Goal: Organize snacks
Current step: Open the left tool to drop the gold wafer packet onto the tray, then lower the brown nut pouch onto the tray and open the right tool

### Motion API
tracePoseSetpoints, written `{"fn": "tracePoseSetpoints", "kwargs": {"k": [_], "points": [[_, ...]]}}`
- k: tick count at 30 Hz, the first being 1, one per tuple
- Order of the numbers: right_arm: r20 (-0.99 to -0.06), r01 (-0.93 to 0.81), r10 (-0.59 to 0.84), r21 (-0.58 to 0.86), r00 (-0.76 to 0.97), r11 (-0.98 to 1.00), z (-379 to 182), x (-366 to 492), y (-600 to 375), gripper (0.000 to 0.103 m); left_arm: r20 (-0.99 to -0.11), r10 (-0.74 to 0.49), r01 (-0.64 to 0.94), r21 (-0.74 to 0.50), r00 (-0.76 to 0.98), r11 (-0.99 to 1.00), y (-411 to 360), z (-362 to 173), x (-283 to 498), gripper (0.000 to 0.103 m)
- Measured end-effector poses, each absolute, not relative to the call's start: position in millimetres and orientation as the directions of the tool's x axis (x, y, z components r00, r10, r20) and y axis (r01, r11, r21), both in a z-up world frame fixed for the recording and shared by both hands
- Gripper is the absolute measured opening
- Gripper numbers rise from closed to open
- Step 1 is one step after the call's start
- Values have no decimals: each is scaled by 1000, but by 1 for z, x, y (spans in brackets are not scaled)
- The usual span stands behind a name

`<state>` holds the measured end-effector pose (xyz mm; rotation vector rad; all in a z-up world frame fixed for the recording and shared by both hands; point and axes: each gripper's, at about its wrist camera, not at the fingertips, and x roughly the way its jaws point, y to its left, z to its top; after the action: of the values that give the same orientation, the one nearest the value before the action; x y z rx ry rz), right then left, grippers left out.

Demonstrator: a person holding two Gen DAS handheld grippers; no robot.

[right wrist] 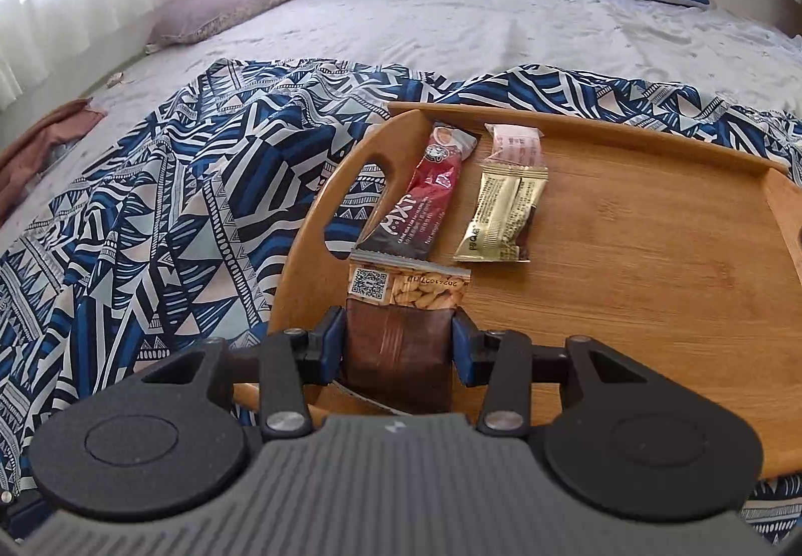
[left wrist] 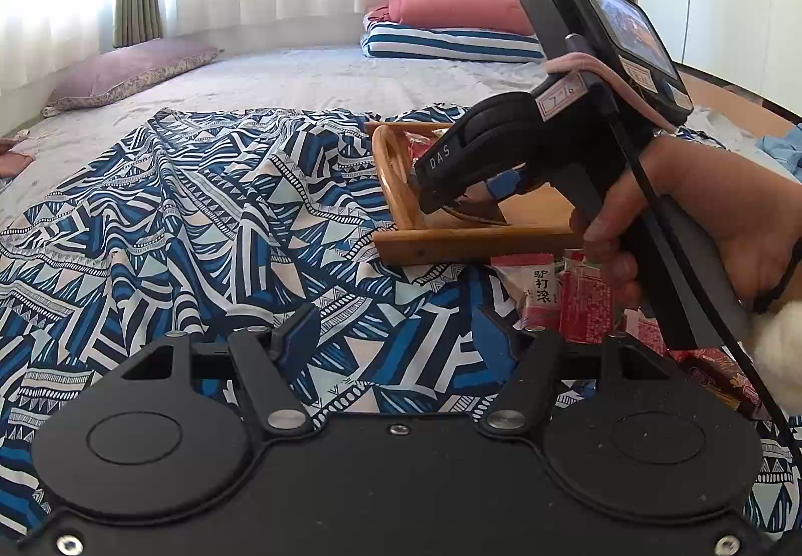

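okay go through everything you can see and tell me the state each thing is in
Right tool: shut on the brown nut packet, over the tray.
Left tool: open, empty, over the patterned cloth.
Wooden tray: partly filled.
Red MXT sachet: flat in tray.
Gold packet: flat in tray.
Pink packet: flat in tray.

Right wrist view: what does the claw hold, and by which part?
The right claw grips the brown nut packet by its two side edges, near the packet's middle.

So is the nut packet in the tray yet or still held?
Held: the right gripper fingers clamp the nut packet over the tray.
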<state>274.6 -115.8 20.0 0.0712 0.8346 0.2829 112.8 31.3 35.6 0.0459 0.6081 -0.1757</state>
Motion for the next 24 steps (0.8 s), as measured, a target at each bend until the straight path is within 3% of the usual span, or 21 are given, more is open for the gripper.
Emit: {"fn": "tracePoseSetpoints", "kwargs": {"k": [5,16,24], "points": [[-730,-212,269,172,628,962,21,279,-113,60,-578,-146,169,-14,803,986,33,34,112,65],[-723,-224,327,238,608,945,24,277,-118,61,-600,-156,180,-20,785,983,29,29,111,65],[-705,-211,336,262,624,942,31,272,-124,72,-608,-158,188,-15,778,982,25,28,110,65]]}}
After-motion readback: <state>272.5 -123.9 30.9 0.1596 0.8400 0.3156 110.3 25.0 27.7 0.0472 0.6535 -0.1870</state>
